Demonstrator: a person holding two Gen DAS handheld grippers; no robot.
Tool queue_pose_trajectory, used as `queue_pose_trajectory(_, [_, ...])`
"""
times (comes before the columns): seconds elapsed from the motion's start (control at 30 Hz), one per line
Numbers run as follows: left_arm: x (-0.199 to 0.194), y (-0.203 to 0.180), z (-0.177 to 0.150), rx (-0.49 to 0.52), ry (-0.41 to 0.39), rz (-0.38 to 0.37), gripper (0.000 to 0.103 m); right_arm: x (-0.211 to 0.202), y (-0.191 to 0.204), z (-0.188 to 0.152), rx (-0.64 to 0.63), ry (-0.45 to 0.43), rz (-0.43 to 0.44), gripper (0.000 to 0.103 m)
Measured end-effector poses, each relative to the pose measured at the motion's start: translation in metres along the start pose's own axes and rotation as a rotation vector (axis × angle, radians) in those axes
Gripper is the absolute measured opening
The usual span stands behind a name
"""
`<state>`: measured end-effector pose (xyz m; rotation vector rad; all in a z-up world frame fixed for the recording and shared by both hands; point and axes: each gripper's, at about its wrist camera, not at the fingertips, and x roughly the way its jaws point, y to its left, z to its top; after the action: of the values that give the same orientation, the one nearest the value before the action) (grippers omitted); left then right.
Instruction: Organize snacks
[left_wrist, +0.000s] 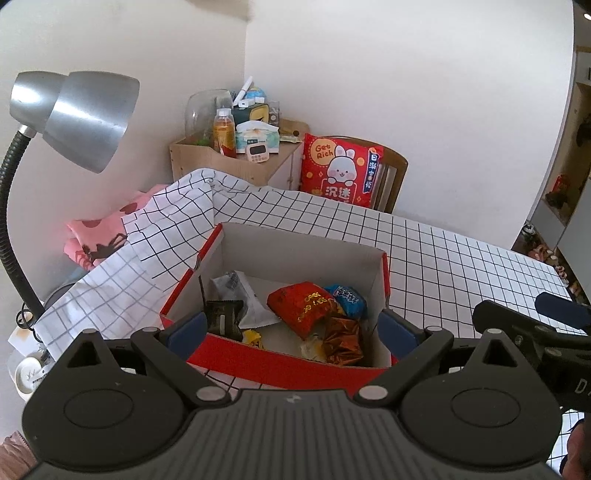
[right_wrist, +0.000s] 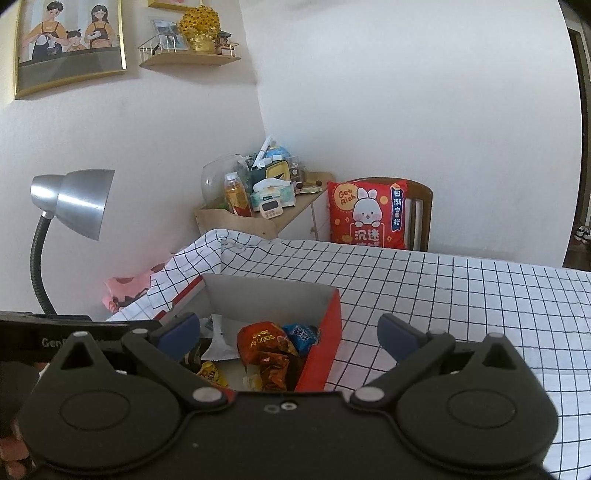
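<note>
Right now my left gripper (left_wrist: 291, 328) and right gripper (right_wrist: 286, 332) both gape empty; red box (left_wrist: 280, 363) at twelve o'clock, nearer left

I found snack packets (left_wrist: 306, 308) inside the box (left_wrist: 295, 251) on the table (left_wrist: 461, 266); lamp (left_wrist: 74, 114) left, cushion (left_wrist: 340, 168) behind.

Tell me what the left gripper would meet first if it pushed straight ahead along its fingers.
Probably the snack box: the open left gripper points over its red near wall at the packets inside, most likely the red snack bag near the middle. Depth is unclear, so it might clip the near wall first.
</note>
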<state>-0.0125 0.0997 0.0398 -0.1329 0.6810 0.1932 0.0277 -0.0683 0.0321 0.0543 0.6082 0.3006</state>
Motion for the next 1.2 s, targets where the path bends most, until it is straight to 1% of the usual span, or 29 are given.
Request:
queue_pose_trajectory(0.23, [-0.001, 0.002, -0.002, -0.008, 0.009, -0.011, 0.099, 0.0, -0.002, 0.0, 0.015, 0.004, -0.02, 0.103])
queue_pose_trajectory(1.0, [-0.018, -0.001, -0.006, 0.012, -0.056, -0.005, 0.099, -0.002, -0.003, -0.004, 0.036, 0.012, -0.047, 0.103])
queue_pose_trajectory(1.2, [-0.016, 0.0, -0.006, 0.003, -0.041, -0.013, 0.099, -0.001, -0.003, -0.004, 0.041, 0.016, -0.05, 0.103])
